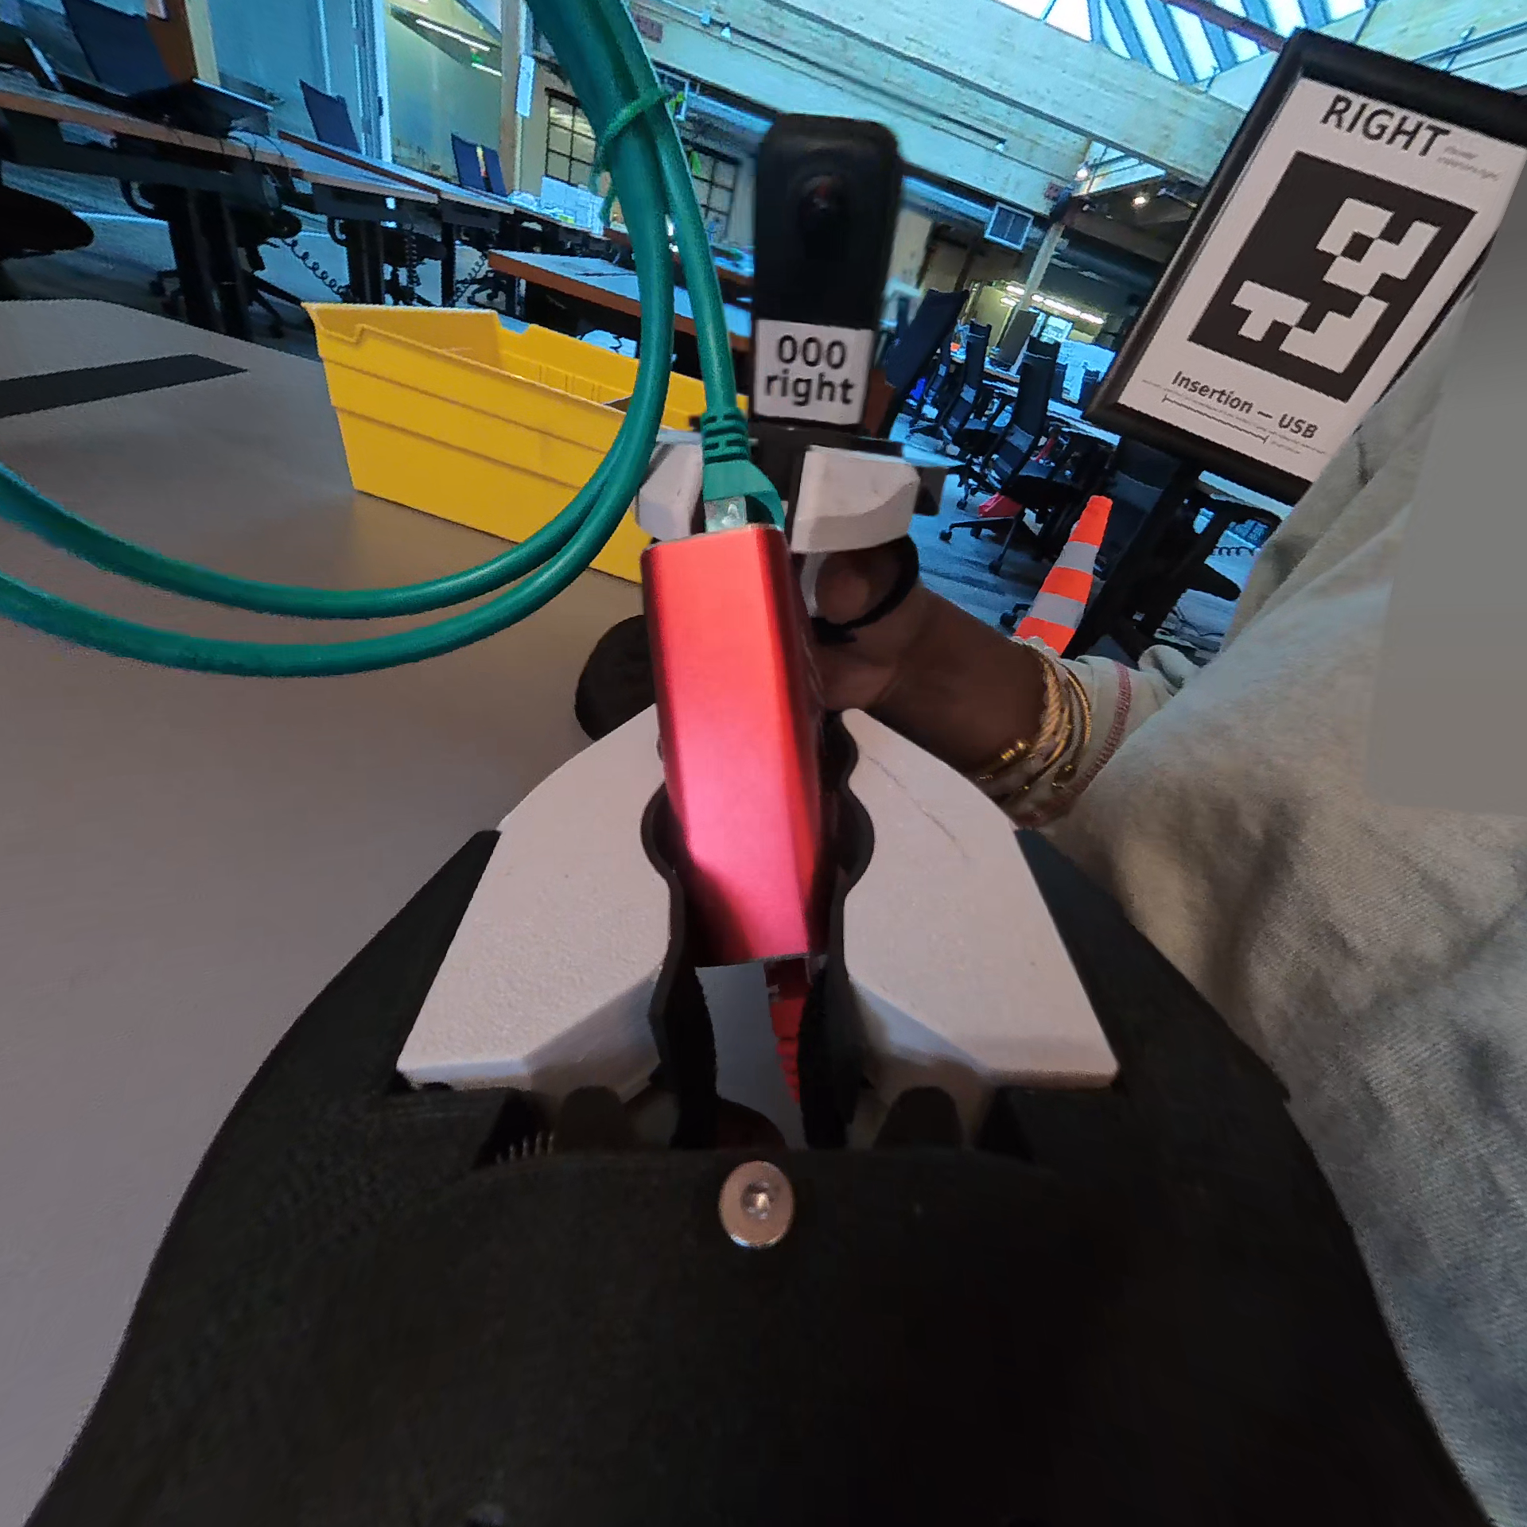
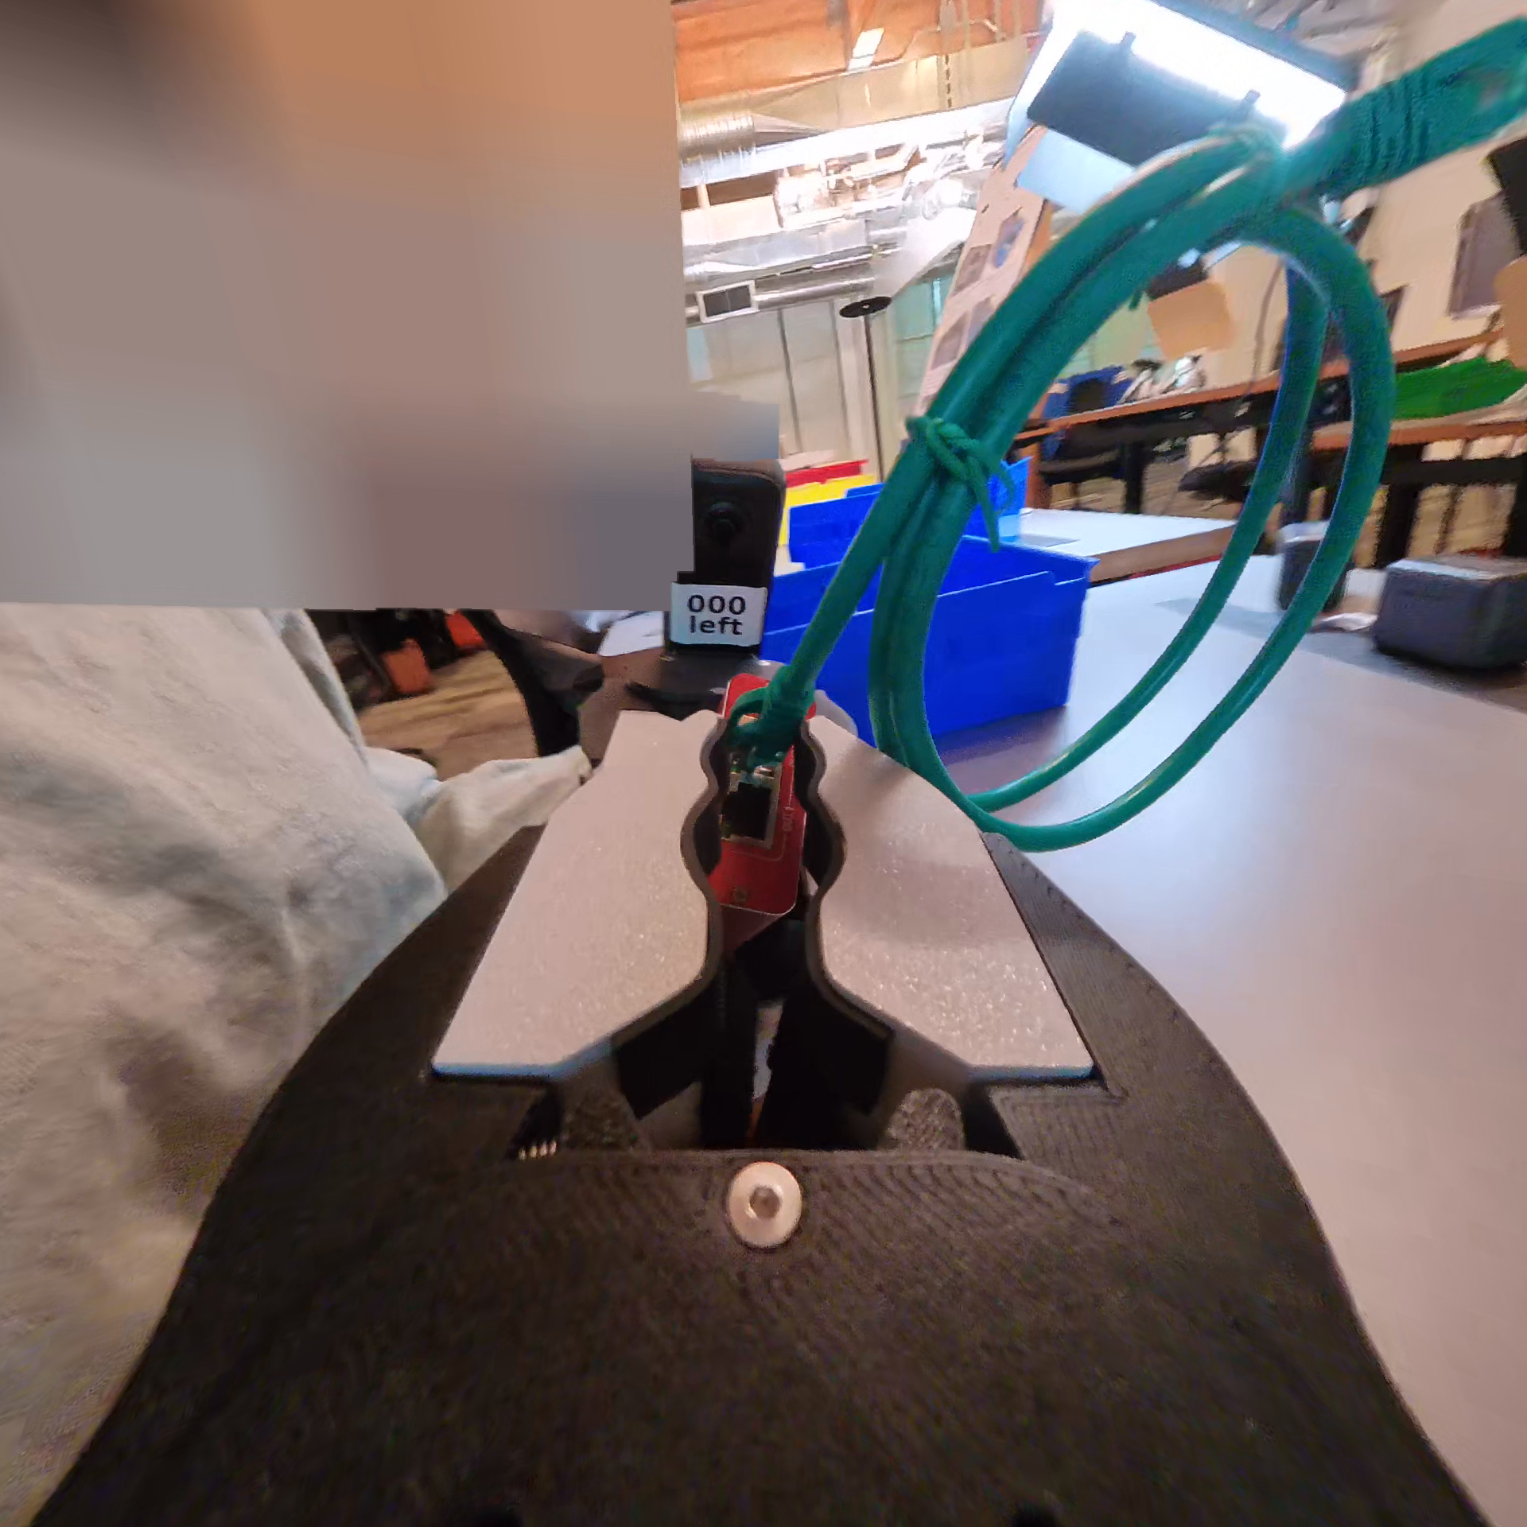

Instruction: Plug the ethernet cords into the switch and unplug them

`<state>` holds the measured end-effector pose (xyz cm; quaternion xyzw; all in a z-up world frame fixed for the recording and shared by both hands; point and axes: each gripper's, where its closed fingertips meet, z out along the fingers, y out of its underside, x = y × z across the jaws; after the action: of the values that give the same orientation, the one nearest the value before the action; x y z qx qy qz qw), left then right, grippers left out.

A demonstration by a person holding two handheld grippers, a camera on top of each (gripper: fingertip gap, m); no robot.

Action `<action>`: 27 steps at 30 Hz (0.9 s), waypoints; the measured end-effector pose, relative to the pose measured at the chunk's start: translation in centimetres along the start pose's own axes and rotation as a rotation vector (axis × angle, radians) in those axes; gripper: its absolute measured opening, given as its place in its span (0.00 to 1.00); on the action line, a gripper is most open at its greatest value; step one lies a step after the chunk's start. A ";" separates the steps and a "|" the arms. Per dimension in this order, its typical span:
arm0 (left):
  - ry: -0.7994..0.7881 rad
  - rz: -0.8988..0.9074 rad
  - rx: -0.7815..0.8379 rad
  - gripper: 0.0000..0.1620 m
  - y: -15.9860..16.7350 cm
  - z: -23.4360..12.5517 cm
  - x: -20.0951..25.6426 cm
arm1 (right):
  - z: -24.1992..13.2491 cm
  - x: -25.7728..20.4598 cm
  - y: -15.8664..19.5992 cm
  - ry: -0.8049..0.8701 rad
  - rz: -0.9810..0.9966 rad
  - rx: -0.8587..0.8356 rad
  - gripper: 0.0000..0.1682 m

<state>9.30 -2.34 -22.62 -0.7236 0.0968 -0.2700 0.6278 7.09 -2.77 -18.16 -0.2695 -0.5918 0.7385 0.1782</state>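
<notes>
Left wrist view: the left gripper (image 1: 748, 793) is clamped on the red switch (image 1: 731, 744), which runs lengthwise between its white fingers (image 1: 562, 925) and sticks out past their tips. At the switch's far end the green plug (image 1: 731, 487) sits in a port, and the green ethernet cord (image 1: 397, 591) loops away to the left of the claw, above the grey table (image 1: 165, 826). A red plug (image 1: 785, 1025) hangs from the switch's near end, inside the jaw gap. Facing it from beyond, the right gripper (image 1: 781, 496) has its white tips on either side of the green plug; the left tip is close against it, the right tip stands a little off. A yellow bin (image 1: 463, 413) lies beyond on the left.

Right wrist view: the right gripper (image 2: 764, 793) is narrowed around the switch's port face (image 2: 756, 826); whether it actually pinches the plug (image 2: 764, 735) cannot be told. One port below the plug is empty. The cord coil (image 2: 1157, 537), tied with a twist tie, hangs to the right of the claw; blue bins (image 2: 975, 644) lie beyond.

The plug looks partly seated, so the step is likely seating or pulling it. To do it well, keep the left grip firm, hold plug and port on one axis, press the latch tab if withdrawing, and move straight, letting the coil hang free.
</notes>
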 end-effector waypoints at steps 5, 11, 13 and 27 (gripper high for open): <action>-0.084 0.037 -0.026 0.19 0.3 0.2 -0.8 | -0.3 0.7 0.4 0.155 -0.221 -0.021 0.10; -0.079 0.031 -0.024 0.19 0.3 0.3 -0.8 | -0.5 0.8 0.3 0.260 -0.313 0.036 0.09; -0.049 0.015 -0.001 0.19 0.0 0.3 -0.5 | -0.4 0.6 -0.1 0.259 -0.294 0.086 0.09; -0.011 -0.048 0.041 0.20 -0.5 -0.4 -0.5 | -12.0 3.4 -6.8 0.652 -0.473 -0.164 0.08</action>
<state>8.55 -2.34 -22.29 -0.7142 0.0705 -0.2832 0.6362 11.34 10.19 -14.07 -0.3594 -0.6069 0.5032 0.4992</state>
